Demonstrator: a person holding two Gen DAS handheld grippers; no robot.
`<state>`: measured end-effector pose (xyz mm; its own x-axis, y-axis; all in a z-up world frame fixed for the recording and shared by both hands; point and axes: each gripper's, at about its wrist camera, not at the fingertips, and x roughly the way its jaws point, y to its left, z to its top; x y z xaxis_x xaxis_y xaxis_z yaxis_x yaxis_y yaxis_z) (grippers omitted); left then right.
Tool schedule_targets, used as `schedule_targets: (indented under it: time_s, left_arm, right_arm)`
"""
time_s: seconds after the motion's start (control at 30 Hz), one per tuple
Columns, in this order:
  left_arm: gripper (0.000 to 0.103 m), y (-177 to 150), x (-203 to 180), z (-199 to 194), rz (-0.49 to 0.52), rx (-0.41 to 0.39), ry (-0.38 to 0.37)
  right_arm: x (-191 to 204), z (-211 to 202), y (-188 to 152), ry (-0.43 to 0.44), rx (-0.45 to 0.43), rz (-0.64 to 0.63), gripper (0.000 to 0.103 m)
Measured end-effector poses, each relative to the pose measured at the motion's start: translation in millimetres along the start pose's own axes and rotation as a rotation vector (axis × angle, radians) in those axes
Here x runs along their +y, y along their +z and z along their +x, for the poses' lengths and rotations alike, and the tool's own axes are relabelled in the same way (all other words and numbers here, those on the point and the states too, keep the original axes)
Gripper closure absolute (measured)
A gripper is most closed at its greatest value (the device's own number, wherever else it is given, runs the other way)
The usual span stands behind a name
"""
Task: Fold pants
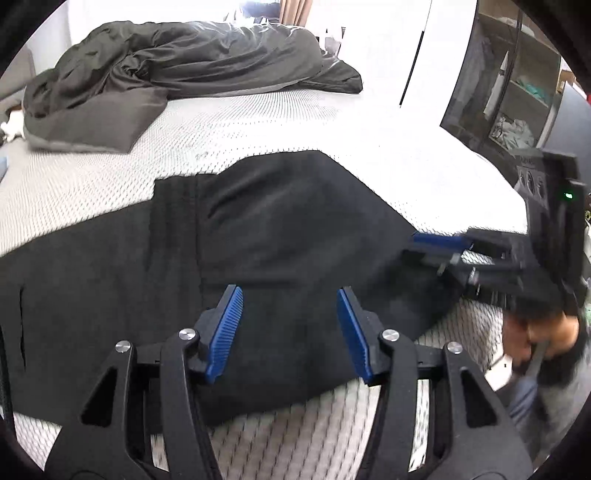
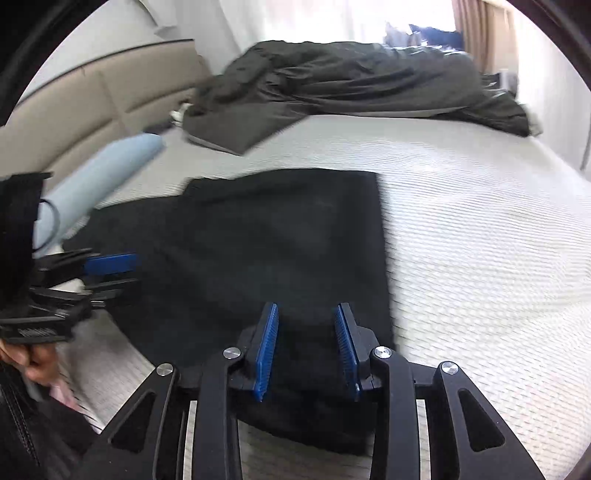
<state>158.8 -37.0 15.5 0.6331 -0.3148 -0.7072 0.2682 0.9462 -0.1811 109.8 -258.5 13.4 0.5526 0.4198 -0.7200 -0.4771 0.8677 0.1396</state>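
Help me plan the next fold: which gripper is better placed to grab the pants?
Probably right: the right gripper, open, straddles the black fabric pants' near corner; the left gripper, open, hovers mid-cloth.

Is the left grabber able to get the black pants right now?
Probably yes. The left gripper is open right over the black pants, with nothing between its fingers and the cloth; the right gripper works farther along.

A home bedroom. Ahead of the jaws stretches a wide bed [image 2: 480, 229] with a white textured cover, a rumpled dark duvet [image 2: 351, 85] heaped at its far side and a padded beige headboard [image 2: 92, 103] to their left. Curtains [image 2: 476, 33] hang beyond the duvet by a bright window.
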Motion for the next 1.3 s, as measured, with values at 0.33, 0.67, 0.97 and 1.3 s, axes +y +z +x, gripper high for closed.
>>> schedule_targets:
  time_s: [0.33,0.67,0.97,1.3]
  left_arm:
    - [0.06,1.0,32.3,26.5,-0.056,0.117,0.096]
    - [0.06,33.3,25.5,5.7,-0.023,-0.004,0.08]
    - [0.075,34.1,46.9,58.6,-0.086,0.141,0.033]
    - [0.076,40.9,50.3,20.7,-0.113,0.042,0.069]
  right_arm:
    - [-3.4,54.1,6.8,-0.046,0.106,-0.09,0.07]
    - [-19.5,21.2,24.3,0.004,0.023,0.007,0.066]
    - [-8.6,75.8,31.8,0.045,0.174,-0.036,0.066]
    - [-40.0,27.6,35.1,-0.124,0.08,0.025,0.066]
